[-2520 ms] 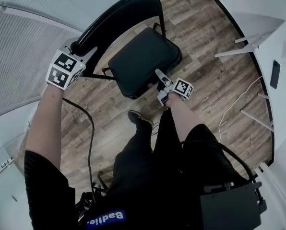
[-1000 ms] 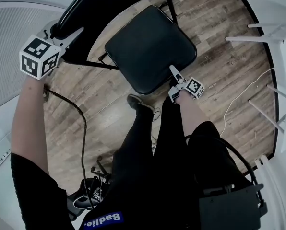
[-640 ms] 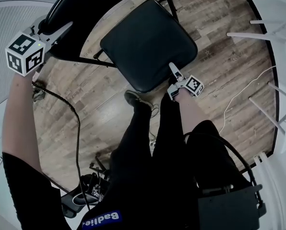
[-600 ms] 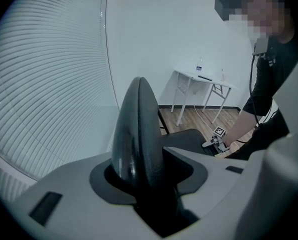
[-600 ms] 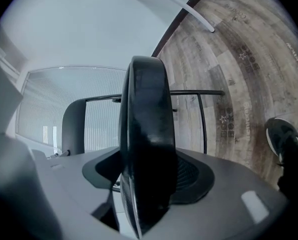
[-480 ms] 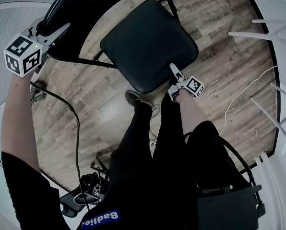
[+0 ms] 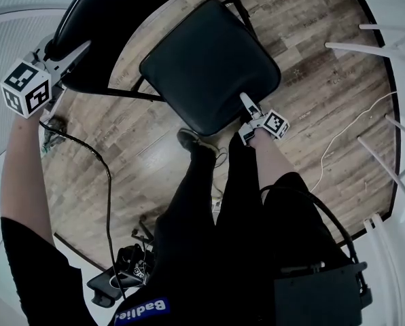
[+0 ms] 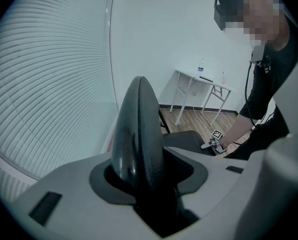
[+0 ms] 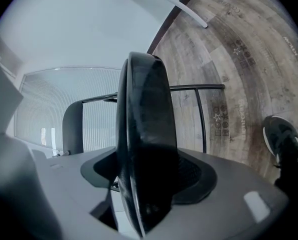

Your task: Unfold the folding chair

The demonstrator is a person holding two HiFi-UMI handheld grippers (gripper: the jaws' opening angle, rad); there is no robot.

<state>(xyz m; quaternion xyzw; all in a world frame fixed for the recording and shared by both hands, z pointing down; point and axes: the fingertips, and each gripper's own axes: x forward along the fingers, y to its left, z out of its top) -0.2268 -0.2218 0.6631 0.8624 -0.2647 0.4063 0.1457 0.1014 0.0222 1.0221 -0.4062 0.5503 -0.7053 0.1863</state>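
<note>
Chair position: the black metal-framed folding chair (image 7: 189, 53) stands opened on the wood-plank floor (image 7: 311, 100), with its padded square seat (image 7: 209, 63) facing up. The left gripper (image 7: 70, 47) is clamped on the curved black backrest (image 7: 121, 12), which its own view shows edge-on. The right gripper (image 7: 245, 104) straddles the seat's near edge. Its jaws have just been opening, and its view shows slack beside one jaw. Only the left gripper view shows a white trestle table (image 8: 201, 81). The chair legs are largely hidden.

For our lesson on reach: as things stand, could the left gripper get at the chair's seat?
Probably not at once: the left gripper is clamped on the backrest and must let go first. Nothing lies between it and the seat.
</note>
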